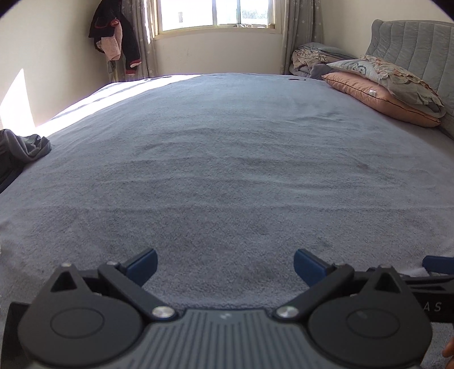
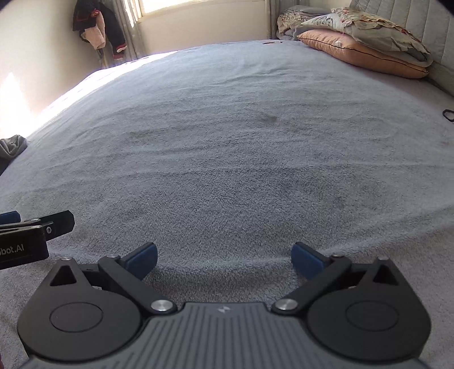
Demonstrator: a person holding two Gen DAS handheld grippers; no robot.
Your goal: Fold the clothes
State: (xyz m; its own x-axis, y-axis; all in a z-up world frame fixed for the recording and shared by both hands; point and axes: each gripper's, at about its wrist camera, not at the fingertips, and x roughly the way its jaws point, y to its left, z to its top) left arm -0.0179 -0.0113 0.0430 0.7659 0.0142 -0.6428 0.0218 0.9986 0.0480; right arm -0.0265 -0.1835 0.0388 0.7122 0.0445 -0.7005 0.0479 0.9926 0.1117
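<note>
A crumpled grey garment [image 1: 24,149] lies at the far left edge of the bed [image 1: 227,170], partly cut off; the right wrist view shows the same garment [image 2: 11,146] at its left border. My left gripper [image 1: 225,266] hovers low over the grey bedspread near the front edge, open, with nothing between its blue pads. My right gripper [image 2: 224,259] is open too, just to the right of the left one, also over bare bedspread [image 2: 227,142]. The left gripper's side [image 2: 34,232] shows at the left of the right wrist view.
Pillows and folded bedding [image 1: 391,85] are stacked by the padded headboard [image 1: 420,45] at the right. Dark and pink clothes [image 1: 116,42] hang in the far left corner beside the window [image 1: 215,14]. A small black object [image 2: 448,115] lies at the bed's right side.
</note>
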